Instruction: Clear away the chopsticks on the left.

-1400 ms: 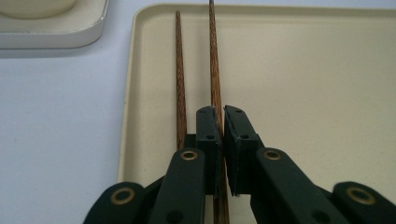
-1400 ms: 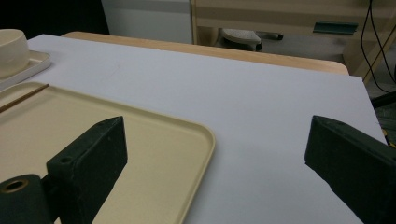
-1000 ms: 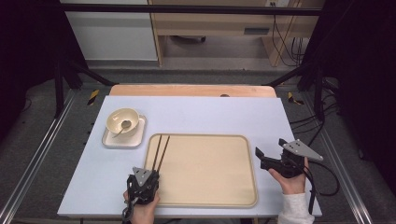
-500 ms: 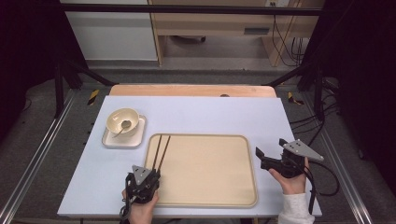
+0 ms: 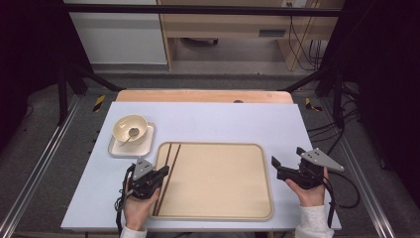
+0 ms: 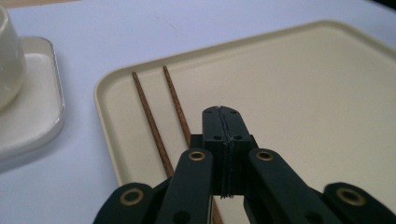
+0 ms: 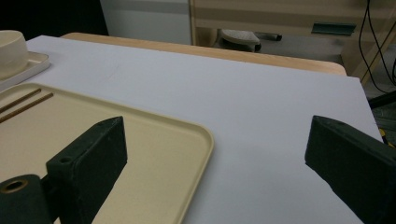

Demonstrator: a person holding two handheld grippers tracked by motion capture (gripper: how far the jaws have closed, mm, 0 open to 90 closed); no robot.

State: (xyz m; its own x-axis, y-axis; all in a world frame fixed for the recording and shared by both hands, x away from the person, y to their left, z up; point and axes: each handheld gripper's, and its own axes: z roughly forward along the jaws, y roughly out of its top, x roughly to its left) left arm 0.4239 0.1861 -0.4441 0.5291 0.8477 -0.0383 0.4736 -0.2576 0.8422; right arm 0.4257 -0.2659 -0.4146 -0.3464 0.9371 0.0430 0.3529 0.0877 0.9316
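Two dark wooden chopsticks (image 5: 168,156) lie side by side along the left edge of a beige tray (image 5: 218,145). My left gripper (image 5: 163,172) hovers just above their near half. In the left gripper view its jaws (image 6: 222,112) have just closed and meet flush with nothing between them. The right chopstick (image 6: 176,100) passes underneath, untouched. My right gripper (image 5: 287,158) rests open beside the tray's right edge. Its jaws stand wide apart in the right gripper view (image 7: 219,163), with bare table between them.
A cream bowl (image 5: 130,130) with a spoon in it sits on a small white dish (image 5: 146,145) just beyond the tray's left corner. The pale blue table top (image 5: 223,119) stretches behind the tray. Dark frame rails flank the table.
The left gripper has risen and moved forward over the chopsticks. The right gripper has stayed put.
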